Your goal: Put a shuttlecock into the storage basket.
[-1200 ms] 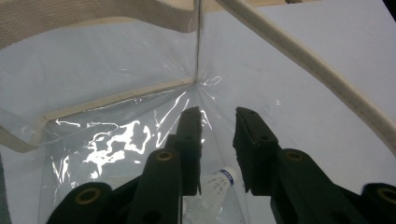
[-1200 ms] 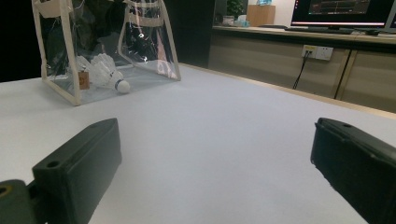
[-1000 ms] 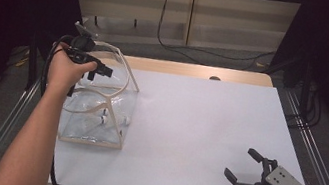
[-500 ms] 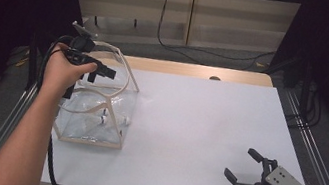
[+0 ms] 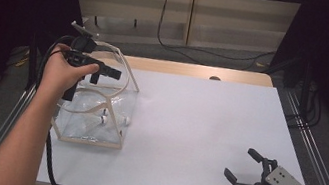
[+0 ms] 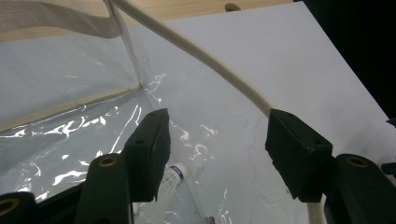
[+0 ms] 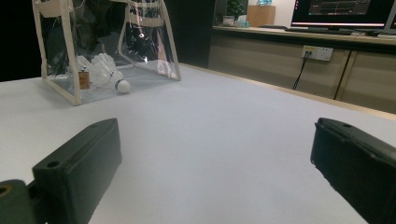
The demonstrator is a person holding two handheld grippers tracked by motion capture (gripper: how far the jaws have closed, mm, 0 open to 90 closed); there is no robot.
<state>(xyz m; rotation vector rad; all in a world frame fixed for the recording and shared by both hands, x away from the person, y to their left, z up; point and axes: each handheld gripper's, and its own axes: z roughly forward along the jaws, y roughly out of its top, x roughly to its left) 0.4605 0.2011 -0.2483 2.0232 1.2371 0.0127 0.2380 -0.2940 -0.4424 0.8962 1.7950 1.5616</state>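
A clear plastic bag point(image 5: 77, 123) with cream trim stands at the table's left, and white shuttlecocks point(image 5: 115, 119) lie on its bottom. My left gripper point(image 5: 106, 76) hovers over the bag's open top, beside its cream handle point(image 5: 126, 66). Its jaws have just been opening and now stand apart. In the left gripper view the handle point(image 6: 210, 63) runs down against the right jaw, unpinched, with a shuttlecock point(image 6: 177, 175) below the left gripper point(image 6: 217, 135). My right gripper point(image 5: 240, 163) rests open at the near right with nothing in it. From the right gripper point(image 7: 215, 140) the bag point(image 7: 74, 95) and shuttlecocks point(image 7: 109, 70) show far off.
The white table point(image 5: 198, 123) stretches between the bag and the right gripper. A wooden strip point(image 5: 196, 71) borders its far edge, and metal rails point(image 5: 315, 163) run along both sides. Cables point(image 5: 164, 21) hang behind the table.
The left gripper's jaws have spread wider above the bag while the hand stays about where it was. The right gripper has not moved.
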